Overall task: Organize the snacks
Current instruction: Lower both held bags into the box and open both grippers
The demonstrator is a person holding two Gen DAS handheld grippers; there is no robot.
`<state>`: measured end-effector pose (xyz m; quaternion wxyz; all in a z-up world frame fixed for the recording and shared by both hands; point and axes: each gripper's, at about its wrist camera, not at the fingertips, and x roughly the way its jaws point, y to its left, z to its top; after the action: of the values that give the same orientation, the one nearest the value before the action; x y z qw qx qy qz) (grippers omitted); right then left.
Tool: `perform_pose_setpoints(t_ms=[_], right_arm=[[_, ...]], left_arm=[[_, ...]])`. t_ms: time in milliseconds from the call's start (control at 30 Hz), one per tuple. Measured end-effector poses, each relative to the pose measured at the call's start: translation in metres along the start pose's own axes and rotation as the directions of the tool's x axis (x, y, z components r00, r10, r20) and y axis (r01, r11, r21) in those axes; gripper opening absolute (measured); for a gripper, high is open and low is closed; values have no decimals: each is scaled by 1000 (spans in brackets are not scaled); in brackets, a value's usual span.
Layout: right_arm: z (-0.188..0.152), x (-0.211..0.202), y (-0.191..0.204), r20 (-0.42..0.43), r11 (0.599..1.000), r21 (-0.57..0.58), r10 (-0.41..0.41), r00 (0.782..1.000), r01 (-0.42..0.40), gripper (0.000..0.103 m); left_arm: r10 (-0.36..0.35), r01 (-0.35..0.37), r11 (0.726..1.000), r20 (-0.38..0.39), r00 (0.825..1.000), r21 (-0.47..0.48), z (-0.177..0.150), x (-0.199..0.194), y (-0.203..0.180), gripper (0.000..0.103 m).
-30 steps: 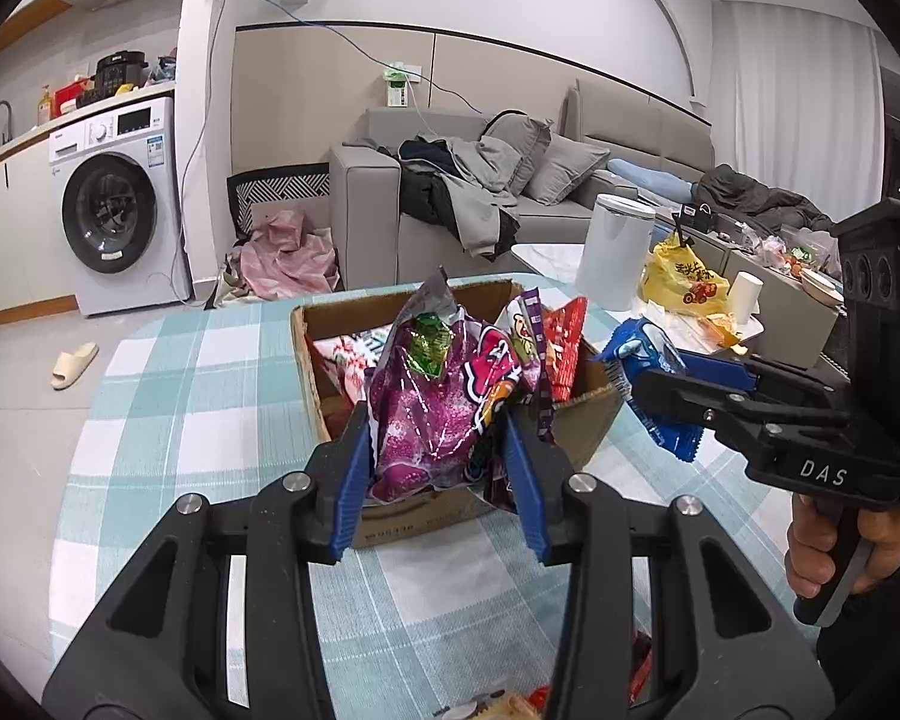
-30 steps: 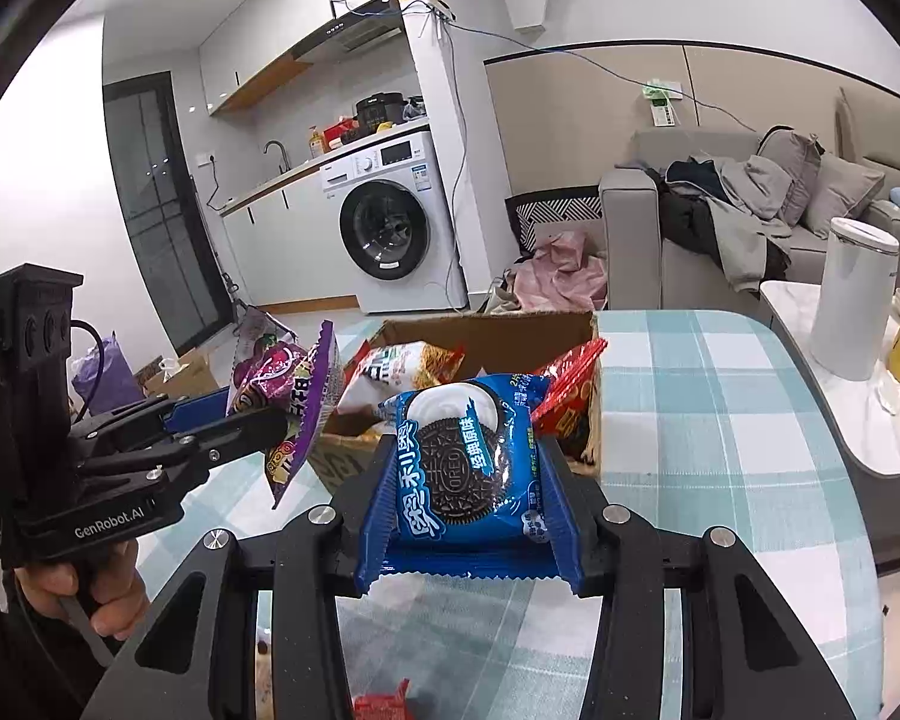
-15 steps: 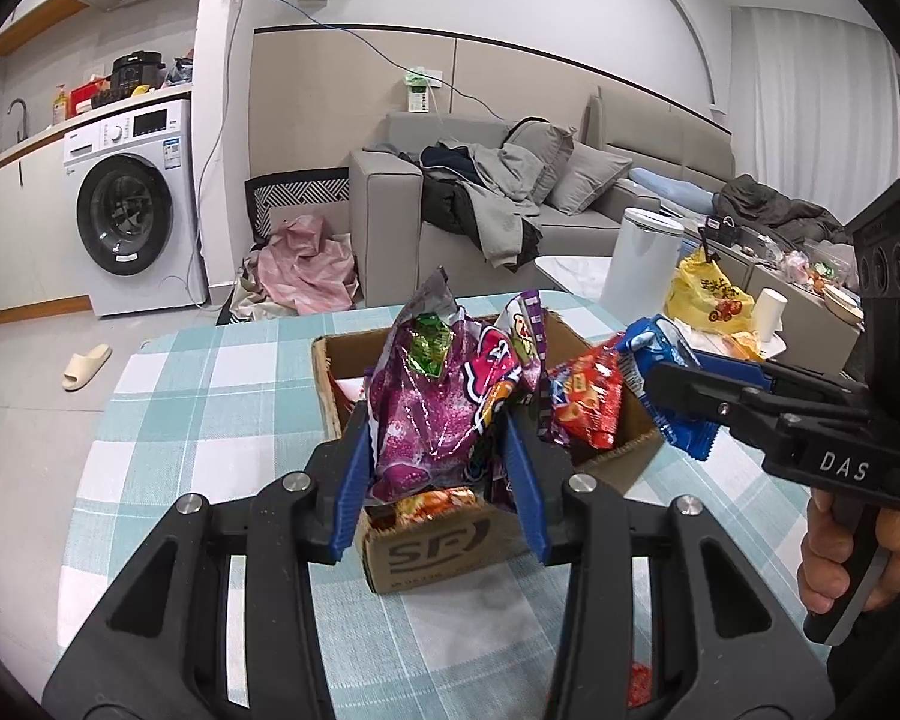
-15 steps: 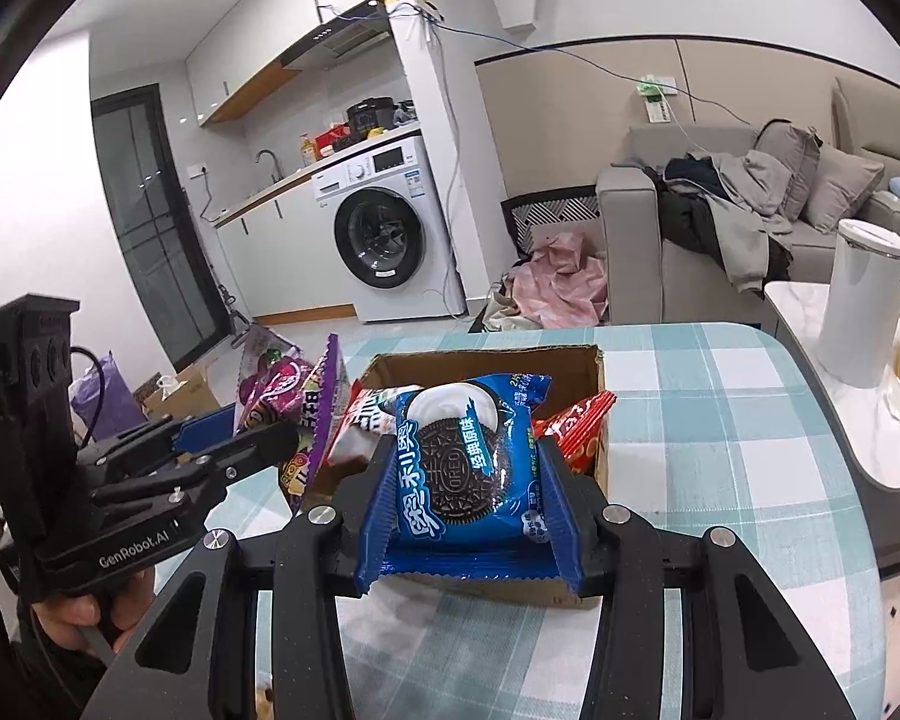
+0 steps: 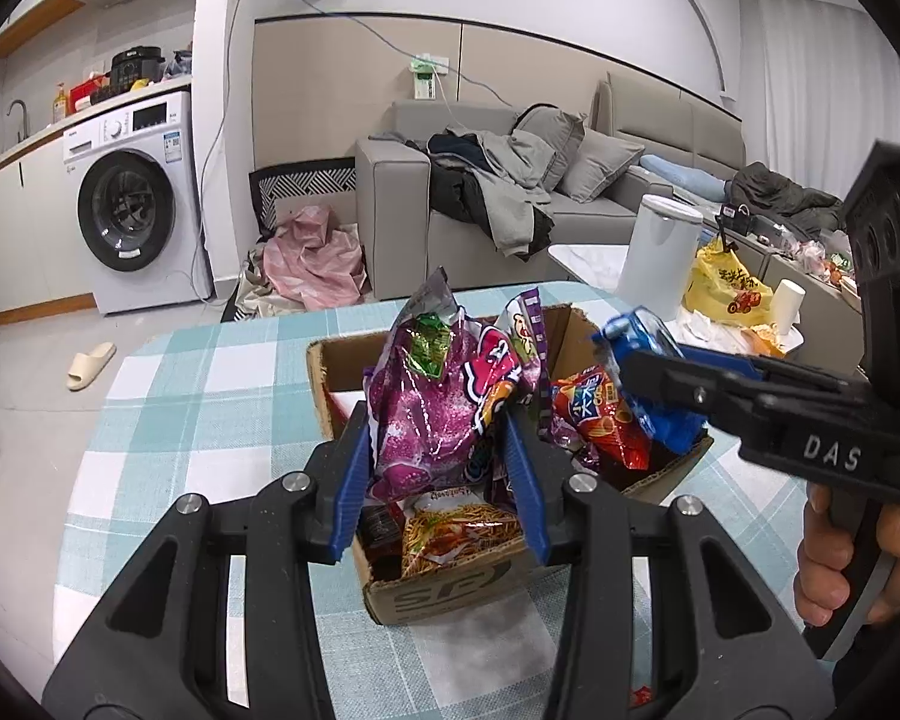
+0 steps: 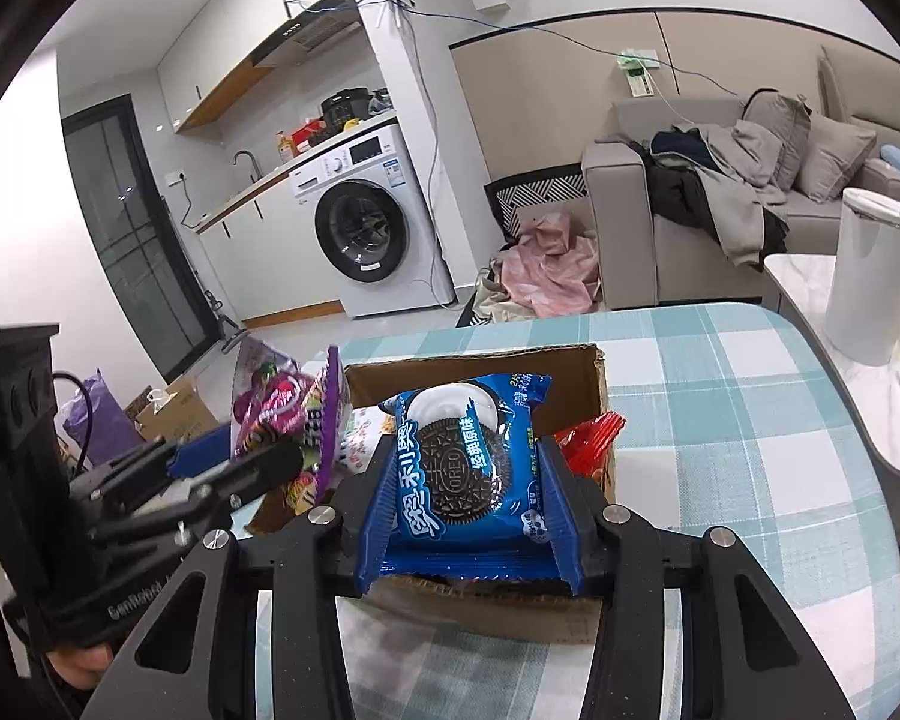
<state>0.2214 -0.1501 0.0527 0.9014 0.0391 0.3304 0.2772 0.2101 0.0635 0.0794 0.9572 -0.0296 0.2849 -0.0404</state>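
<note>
An open cardboard box point(image 5: 450, 582) point(image 6: 480, 369) stands on the teal checked table point(image 5: 210, 414) point(image 6: 750, 420). My left gripper point(image 5: 441, 462) is shut on a purple snack bag point(image 5: 432, 414) held over the box's near end. Over the same box, my right gripper point(image 6: 468, 498) is shut on a blue Oreo packet point(image 6: 468, 468). Inside the box lie a red snack bag point(image 5: 600, 420) point(image 6: 588, 435) and a noodle packet point(image 5: 456, 531). Each view shows the other gripper: the right one point(image 5: 648, 369) with the Oreo packet point(image 5: 642, 336), the left one point(image 6: 270, 456) with the purple bag point(image 6: 276, 408).
A white cylindrical bin point(image 5: 660, 252) point(image 6: 867, 282) stands beyond the table's right side, with a yellow bag point(image 5: 726, 291) beside it. A grey sofa point(image 5: 510, 210), a washing machine point(image 5: 132, 198) and pink cloth on the floor point(image 5: 318, 255) lie behind. A hand point(image 5: 852, 558) grips the right tool.
Both grippers, with their packets, have moved forward over the box; it now sits closer and lower in both views, and its contents show beneath the packets.
</note>
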Motion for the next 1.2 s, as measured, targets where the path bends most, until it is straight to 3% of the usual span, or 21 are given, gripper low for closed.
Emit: perform_pose_setpoints(t_ms=[567,933,1067,1200], right_arm=[[12,37,-12,-34,999,52,-3,999,5,45],[9,32,-3,-21,999,-14,-35,999,35,49],[10,23,-4,-13,999,-21,-45,999,44,54],[9,11,-7,-7,999,-22,-37,999,37,72]], left_arm=[[3,0,998,-43,999,60,-15,39,-12,40],[-11,15,999,-82,997,48,-24,53,-4,43],[-6,10,999,-95,995,38,-26,49,-2,52],[-9,11,1000,-89,996,23,-26,40,3,70]])
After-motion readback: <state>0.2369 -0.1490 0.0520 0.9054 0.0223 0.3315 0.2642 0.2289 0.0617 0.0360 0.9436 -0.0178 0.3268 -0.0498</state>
